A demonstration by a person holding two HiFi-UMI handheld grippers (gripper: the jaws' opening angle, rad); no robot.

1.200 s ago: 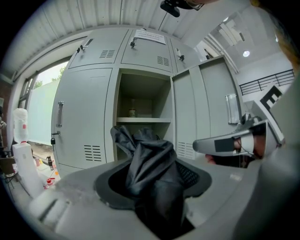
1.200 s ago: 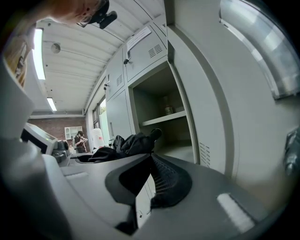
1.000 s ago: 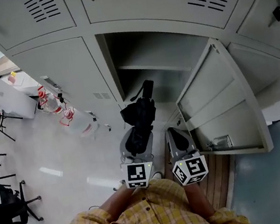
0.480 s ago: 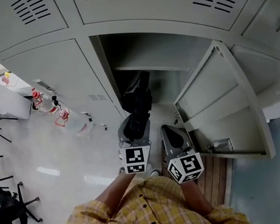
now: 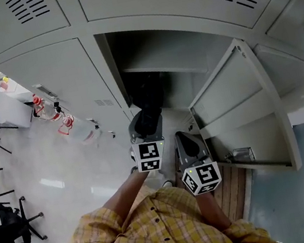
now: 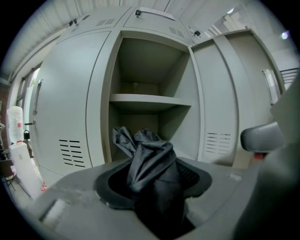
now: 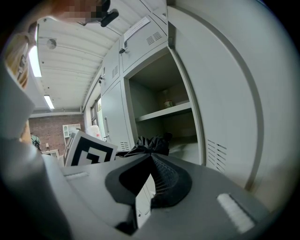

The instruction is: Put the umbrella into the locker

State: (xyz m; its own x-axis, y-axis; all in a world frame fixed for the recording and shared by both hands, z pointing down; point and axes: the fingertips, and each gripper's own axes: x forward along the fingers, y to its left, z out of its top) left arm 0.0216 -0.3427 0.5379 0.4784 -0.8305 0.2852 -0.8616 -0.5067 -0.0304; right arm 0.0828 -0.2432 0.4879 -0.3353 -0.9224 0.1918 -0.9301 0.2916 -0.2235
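- A folded black umbrella (image 6: 149,159) is clamped between the jaws of the left gripper (image 6: 152,190). Its crumpled fabric stands out beyond the jaws, toward the locker.
- In the head view, the umbrella (image 5: 147,102) is seen with its far end at the mouth of the open locker compartment (image 5: 185,48), below the inner shelf (image 5: 160,69). Whether that end has crossed the threshold cannot be told, because the dark fabric merges with the shadow inside.
- The left gripper (image 5: 146,128) is pointed into the opening, with the lower part of the compartment straight ahead of it.
- The right gripper (image 5: 183,141) is held just beside the left one, on the side of the open door (image 5: 236,103). In its own view, the jaws of the right gripper (image 7: 150,161) are brought together at the tips, and nothing is held between them.
- The door is swung wide, and nothing is seen across the opening.
- The task is judged to be well past its middle. The umbrella is picked up, the compartment is open, and the umbrella is at the opening.
- What is left, by this reading, is for the umbrella to be pushed fully inside under the shelf, set down and released, and for the left gripper to be drawn back out.
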